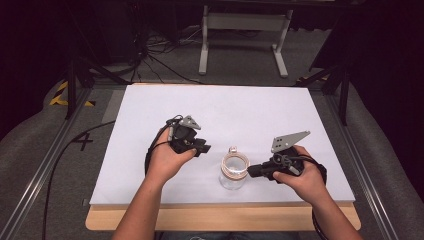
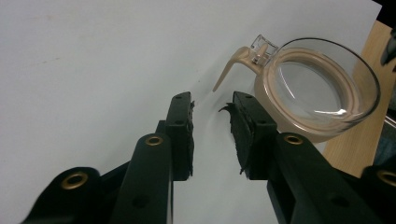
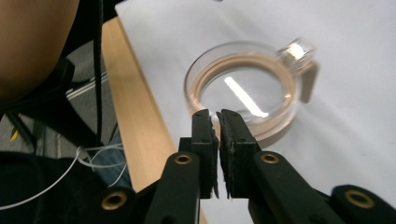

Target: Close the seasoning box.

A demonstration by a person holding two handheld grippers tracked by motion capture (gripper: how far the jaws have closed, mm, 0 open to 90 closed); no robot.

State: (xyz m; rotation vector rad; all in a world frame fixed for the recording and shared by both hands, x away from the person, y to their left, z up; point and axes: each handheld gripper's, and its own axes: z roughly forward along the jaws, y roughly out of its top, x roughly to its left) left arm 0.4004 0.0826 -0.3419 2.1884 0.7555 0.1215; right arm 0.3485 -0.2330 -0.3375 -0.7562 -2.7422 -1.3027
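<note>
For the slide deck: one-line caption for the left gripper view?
Left gripper, jaws slightly apart over the white table, aimed at the beige latch of a lidded glass jar.

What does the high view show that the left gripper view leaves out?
The high view takes in both hands, the right gripper at the jar's rim, the whole white table top and a metal stand on the floor beyond. The left gripper view gives the left gripper with its jaws apart and the beige latch lever. Both share the glass jar.
</note>
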